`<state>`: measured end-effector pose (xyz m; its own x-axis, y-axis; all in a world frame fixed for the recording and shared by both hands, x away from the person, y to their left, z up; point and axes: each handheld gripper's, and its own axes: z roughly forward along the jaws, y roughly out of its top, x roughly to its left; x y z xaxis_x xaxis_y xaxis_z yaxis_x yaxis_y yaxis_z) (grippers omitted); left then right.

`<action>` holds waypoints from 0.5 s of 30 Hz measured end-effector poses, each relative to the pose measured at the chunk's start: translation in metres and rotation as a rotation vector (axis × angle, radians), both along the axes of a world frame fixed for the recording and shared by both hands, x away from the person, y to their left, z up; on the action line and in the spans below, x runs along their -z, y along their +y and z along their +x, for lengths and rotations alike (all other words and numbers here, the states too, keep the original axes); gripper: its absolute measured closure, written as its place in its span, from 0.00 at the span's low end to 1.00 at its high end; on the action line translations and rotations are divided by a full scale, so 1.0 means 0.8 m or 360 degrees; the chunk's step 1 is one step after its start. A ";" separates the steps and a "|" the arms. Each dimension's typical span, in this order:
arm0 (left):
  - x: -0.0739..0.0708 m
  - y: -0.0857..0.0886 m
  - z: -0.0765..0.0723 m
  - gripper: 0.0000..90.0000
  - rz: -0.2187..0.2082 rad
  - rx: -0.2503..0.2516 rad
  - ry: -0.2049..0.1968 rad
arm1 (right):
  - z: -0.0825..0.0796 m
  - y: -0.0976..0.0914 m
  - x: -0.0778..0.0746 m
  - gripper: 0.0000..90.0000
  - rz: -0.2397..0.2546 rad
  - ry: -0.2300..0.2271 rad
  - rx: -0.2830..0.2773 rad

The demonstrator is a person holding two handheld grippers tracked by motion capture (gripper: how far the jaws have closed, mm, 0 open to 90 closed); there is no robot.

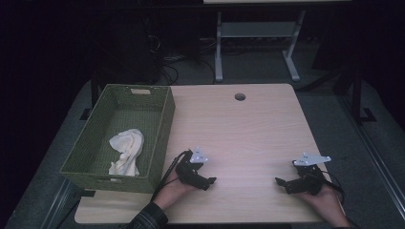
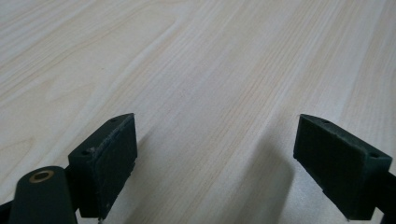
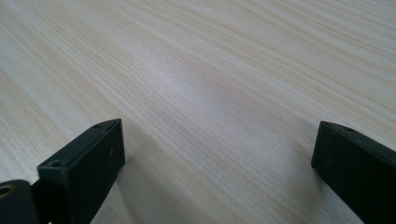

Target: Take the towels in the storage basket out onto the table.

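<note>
Your white cloth [image 1: 126, 151] already lies crumpled inside the green woven basket [image 1: 162, 124], while to the right of that basket both your left claw [image 1: 209, 182] and right claw [image 1: 281, 183] rest wide and empty on the bare bench [image 1: 248, 129], so nothing looks left.

Between my left tongs [image 1: 210, 182] and right tongs [image 1: 282, 182] the desk [image 1: 239, 129] is bare wood, so I can pass freely to the middle and far side. On the left, the green basket [image 1: 160, 138] wall blocks the way.
</note>
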<state>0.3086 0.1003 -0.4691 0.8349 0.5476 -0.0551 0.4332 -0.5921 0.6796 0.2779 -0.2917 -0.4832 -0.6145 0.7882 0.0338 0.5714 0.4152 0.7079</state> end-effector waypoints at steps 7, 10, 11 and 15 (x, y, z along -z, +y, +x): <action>-0.012 0.007 0.003 0.14 -0.0029 -0.0024 -0.0011 | 0.000 0.000 0.000 0.03 -0.0001 -0.0003 0.0000; -0.015 0.010 0.003 0.14 -0.0030 -0.0039 -0.0014 | 0.000 0.000 0.000 0.03 0.0002 0.0006 0.0004; -0.015 0.010 0.003 0.14 -0.0030 -0.0039 -0.0014 | 0.000 0.000 0.000 0.03 0.0002 0.0006 0.0004; -0.020 0.013 0.003 0.14 0.0002 -0.0051 -0.0036 | 0.000 0.000 0.000 0.03 0.0002 0.0006 0.0003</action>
